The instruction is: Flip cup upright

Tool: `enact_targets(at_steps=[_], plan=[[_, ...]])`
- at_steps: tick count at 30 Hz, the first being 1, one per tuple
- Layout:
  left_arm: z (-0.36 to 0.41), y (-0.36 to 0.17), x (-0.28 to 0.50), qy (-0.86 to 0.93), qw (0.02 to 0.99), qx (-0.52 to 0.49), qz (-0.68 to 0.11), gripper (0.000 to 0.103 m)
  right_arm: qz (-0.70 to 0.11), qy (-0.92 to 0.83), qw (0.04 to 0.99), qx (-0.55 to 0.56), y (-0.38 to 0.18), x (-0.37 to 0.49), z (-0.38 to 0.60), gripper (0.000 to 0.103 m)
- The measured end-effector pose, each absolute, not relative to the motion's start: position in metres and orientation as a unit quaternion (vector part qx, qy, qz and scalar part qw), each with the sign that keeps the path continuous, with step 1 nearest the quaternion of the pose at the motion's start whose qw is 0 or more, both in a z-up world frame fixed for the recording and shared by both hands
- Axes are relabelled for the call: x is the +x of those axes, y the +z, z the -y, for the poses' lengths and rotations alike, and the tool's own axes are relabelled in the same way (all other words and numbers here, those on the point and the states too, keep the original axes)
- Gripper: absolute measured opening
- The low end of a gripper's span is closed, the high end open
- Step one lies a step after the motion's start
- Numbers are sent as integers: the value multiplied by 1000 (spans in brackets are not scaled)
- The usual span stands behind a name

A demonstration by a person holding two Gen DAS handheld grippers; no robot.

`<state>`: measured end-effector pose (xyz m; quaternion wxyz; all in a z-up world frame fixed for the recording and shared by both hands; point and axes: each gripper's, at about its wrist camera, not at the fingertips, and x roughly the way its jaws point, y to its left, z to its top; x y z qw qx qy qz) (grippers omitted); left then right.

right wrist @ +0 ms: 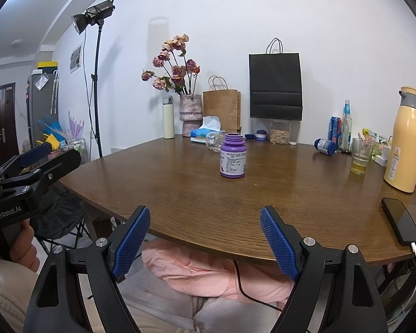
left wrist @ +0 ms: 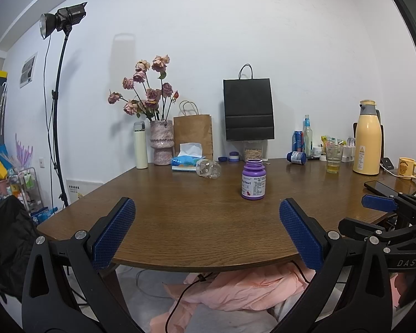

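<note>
The clear cup (left wrist: pixel 208 168) is seen lying on its side toward the far side of the wooden table (left wrist: pixel 180 222), just beside the tissue pack (left wrist: pixel 186 161); in the right wrist view it (right wrist: pixel 214 142) is largely hidden behind the upright, uncapped purple bottle (right wrist: pixel 232 159). Its mouth cannot be made out. The left gripper (left wrist: pixel 206 231) is held spread wide at the near table edge, with nothing between its pads. The right gripper (right wrist: pixel 205 242) is likewise spread and empty.
</note>
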<state>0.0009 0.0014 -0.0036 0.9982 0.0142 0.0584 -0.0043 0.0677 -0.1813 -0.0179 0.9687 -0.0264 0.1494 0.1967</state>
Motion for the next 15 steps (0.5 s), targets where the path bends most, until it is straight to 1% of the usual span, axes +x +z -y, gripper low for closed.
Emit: enact_targets(at_steps=[15], plan=[[-3,0,1,-4,998,15,-57,103,-150,196,969,-27,-17,67,182,86]])
